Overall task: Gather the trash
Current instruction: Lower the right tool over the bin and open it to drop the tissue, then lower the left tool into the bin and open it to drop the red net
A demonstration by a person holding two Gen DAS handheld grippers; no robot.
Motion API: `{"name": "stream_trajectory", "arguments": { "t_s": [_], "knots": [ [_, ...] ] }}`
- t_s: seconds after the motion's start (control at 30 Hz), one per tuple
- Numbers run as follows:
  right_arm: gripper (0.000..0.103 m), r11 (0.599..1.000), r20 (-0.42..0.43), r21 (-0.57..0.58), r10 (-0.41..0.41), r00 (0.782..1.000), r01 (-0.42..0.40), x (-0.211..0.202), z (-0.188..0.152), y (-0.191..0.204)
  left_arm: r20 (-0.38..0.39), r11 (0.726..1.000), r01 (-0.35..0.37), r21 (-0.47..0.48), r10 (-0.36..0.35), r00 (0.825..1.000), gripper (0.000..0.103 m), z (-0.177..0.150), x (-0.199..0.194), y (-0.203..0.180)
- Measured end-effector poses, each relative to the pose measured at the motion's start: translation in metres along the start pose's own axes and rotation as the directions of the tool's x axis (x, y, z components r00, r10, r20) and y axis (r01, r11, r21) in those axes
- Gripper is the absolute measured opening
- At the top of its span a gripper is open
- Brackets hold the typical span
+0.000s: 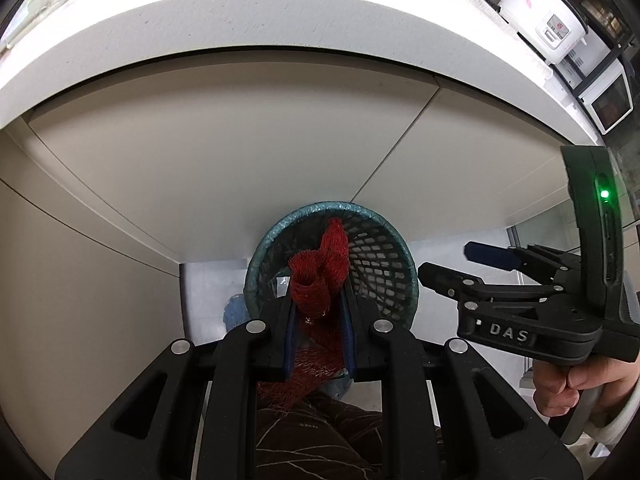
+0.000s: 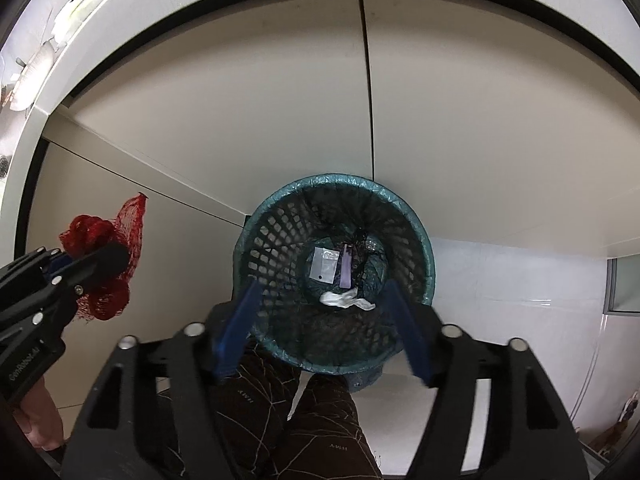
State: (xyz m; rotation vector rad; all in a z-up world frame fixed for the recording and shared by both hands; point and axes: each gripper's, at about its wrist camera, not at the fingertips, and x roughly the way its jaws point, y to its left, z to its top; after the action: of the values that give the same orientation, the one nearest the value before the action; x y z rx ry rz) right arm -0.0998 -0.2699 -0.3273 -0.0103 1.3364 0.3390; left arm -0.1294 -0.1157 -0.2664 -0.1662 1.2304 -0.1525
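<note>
Here, at the bottom of the left wrist view, the left gripper (image 1: 320, 312) has its jaws clamped on a crumpled red plastic mesh net bag (image 1: 320, 276), which bunches up above the blue pads at frame centre. In the right wrist view the right gripper (image 2: 324, 324) holds nothing, its jaws spread wide, the 2 blue fingers (image 2: 240, 320) framing the basket below. Under both, legs in dark brown patterned trousers (image 2: 320, 420) fill the lower centre. Beyond stands the round teal plastic lattice wastebasket (image 2: 424, 248) with its thin liner, on the pale floor against beige cabinet doors (image 2: 240, 100); inside lie a clear packet (image 2: 325, 266), a lilac strip (image 2: 346, 272) and a white crumpled scrap (image 2: 344, 300).
</note>
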Motion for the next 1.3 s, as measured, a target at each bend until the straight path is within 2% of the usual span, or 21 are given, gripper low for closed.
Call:
{"name": "stream_trajectory", "arguments": {
  "t_s": [0.43, 1.03, 1.13, 1.3],
  "knots": [
    [0.095, 0.994, 0.097, 0.104, -0.039, 0.994, 0.029, -0.047, 0.0, -0.028, -0.012, 0.999, 0.018, 0.033, -0.018, 1.0, 0.017, 0.005, 0.017, -0.018],
    [0.095, 0.986, 0.167, 0.161, -0.079, 0.983, 0.052, -0.092, -0.01, -0.063, -0.076, 0.996, 0.039, 0.086, -0.032, 0.997, 0.022, 0.012, 0.052, -0.051],
    [0.095, 0.985, 0.174, 0.166, -0.081, 0.981, 0.052, -0.098, -0.012, -0.067, -0.081, 0.995, 0.036, 0.093, -0.029, 0.996, 0.026, 0.009, 0.056, -0.056],
    [0.095, 0.984, 0.173, 0.168, -0.081, 0.982, 0.052, -0.097, -0.013, -0.071, -0.087, 0.995, 0.035, 0.088, -0.028, 0.996, 0.039, 0.008, 0.06, -0.059]
  ]
}}
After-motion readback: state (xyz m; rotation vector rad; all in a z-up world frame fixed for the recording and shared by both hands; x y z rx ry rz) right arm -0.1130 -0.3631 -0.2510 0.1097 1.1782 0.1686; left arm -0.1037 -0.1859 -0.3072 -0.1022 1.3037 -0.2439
